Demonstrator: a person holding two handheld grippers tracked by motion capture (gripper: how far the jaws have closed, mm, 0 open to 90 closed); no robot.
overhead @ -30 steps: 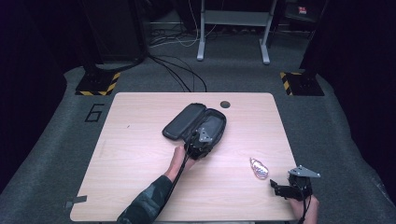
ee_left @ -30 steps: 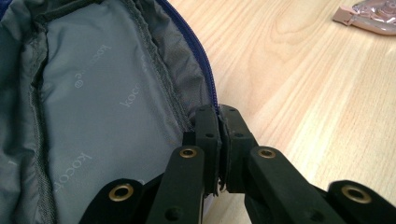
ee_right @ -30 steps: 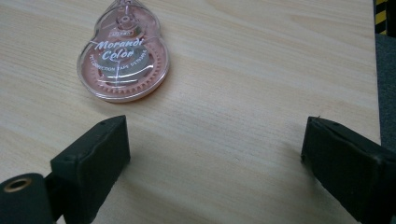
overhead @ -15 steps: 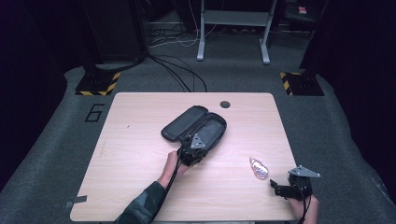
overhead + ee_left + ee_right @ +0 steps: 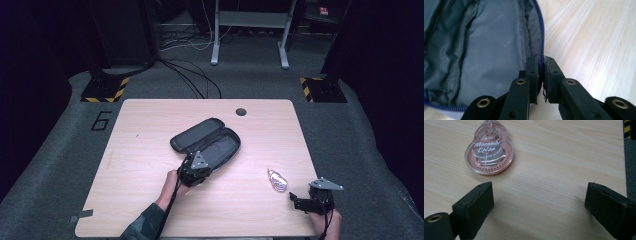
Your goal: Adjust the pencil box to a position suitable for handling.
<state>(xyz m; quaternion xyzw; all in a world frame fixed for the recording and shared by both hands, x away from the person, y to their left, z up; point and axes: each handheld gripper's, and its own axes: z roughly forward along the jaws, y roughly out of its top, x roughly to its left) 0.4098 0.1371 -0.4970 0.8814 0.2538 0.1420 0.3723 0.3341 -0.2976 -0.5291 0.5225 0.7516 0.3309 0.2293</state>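
At frame centre of the high view, the left gripper pinches the rim of the open black zippered fabric pencil case, jaws just loosening. The right gripper, jaws wide and empty, waits at lower right beside the pink clear plastic correction-tape dispenser on the pale wooden tabletop. Judged next: grasp it and pack it.

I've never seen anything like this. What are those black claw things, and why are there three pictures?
A person sits at a table holding a pinching tool, called a gripper, in each hand. One picture comes from a camera up high; the other two come from little cameras riding on the grippers. On the table lie an open pencil case and a pink correction tape. The left gripper has its jaws pinched on the case's zipper edge, though they have just been easing open slightly. The right gripper is open and holds nothing; the tape lies just ahead of it.
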